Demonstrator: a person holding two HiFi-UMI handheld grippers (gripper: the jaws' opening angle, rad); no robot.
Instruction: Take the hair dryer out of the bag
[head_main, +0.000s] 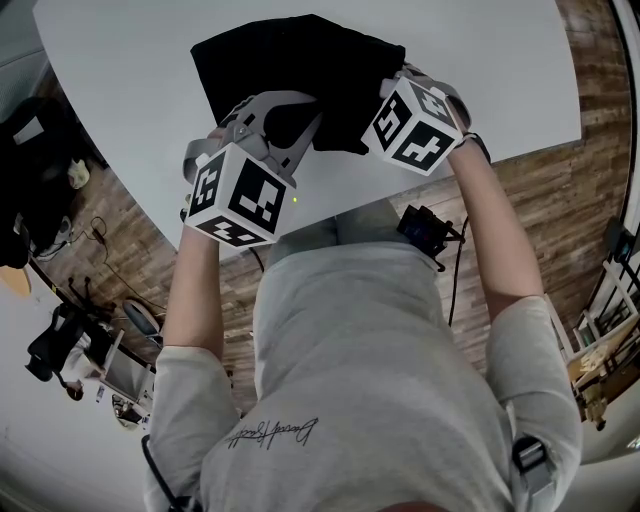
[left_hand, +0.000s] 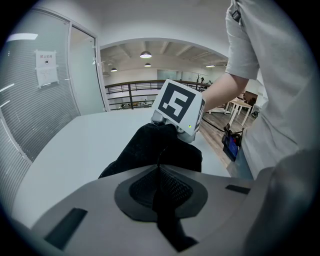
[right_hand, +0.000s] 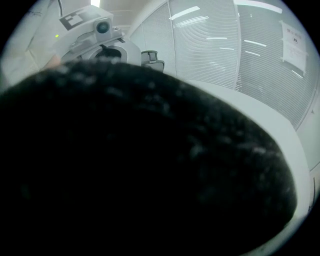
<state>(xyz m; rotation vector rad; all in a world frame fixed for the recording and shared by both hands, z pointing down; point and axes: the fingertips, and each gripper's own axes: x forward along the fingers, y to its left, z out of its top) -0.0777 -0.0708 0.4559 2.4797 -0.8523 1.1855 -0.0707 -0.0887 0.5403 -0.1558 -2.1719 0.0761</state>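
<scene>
Two grippers at one black bag, dryer not yet out

Pins a thin fold of the bag (head_main: 300, 55) with the left gripper (left_hand: 160, 170): jaws together, a strip of black cloth squeezed between the dark ribbed pads (left_hand: 176, 189), grey moulded shells to either side. Reads as the opening step, by the layout: holding the near edge of the bag's mouth to let the other claw in.

Lies slack and rumpled across the middle of the white table (head_main: 130, 60), soft matte cloth, roughly square, humped a little toward the grippers. Takes no shape of its own, so gives little clue to the dryer's lie inside. Shows no hair dryer in any view; most likely still inside the bag, hidden by the cloth.

Meets the bag's near right corner with the right gripper (head_main: 395, 88), its black-and-white marker cube (head_main: 415, 125) uppermost. Fills the right gripper view with dark, faintly fuzzy fabric close against the lens, so no telling: jaws apart, or closed on something.

Calls next, probably, for keeping the left pinch firm and lifting that edge, then feeling past the limp cloth for the hard, smooth body or handle of the dryer and closing on it squarely. Risks catching cloth along with plastic, or dragging the whole bag over the slick tabletop, on any slip of the left hold.
</scene>
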